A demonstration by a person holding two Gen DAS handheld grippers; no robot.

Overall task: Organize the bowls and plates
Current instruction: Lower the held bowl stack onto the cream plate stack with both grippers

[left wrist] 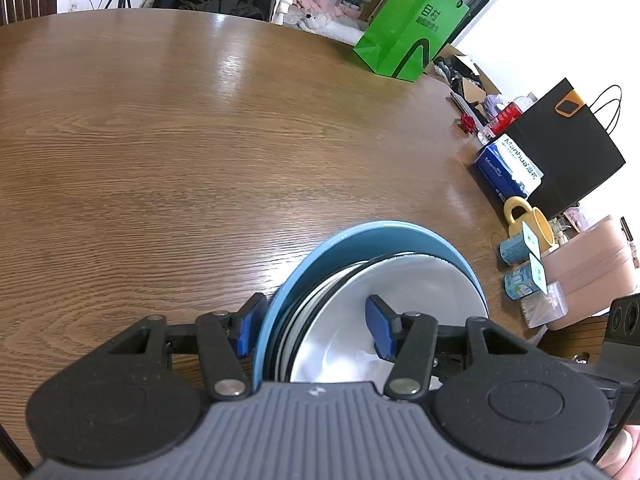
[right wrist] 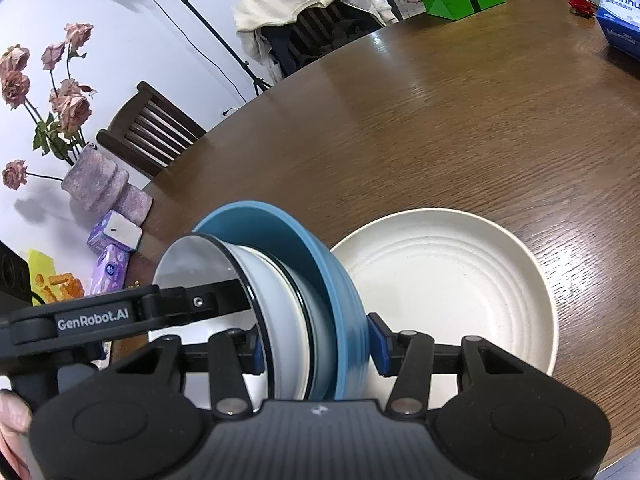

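Above cream plate (right wrist: 448, 276): both grippers (left wrist: 316, 330) (right wrist: 320, 344) clamp tilted dish stack (right wrist: 288, 280).

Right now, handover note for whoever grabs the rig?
Left claw: shut on the dish stack, one side.
Right claw: shut on the same stack, opposite side.
Stack: blue plate outermost, black-rimmed white bowls nested in it, held tilted on edge above the wooden table.
Cream plate: flat on the table, beside the right claw.
Done: dishes nested.
Left: probably set the stack down, maybe onto the cream plate.
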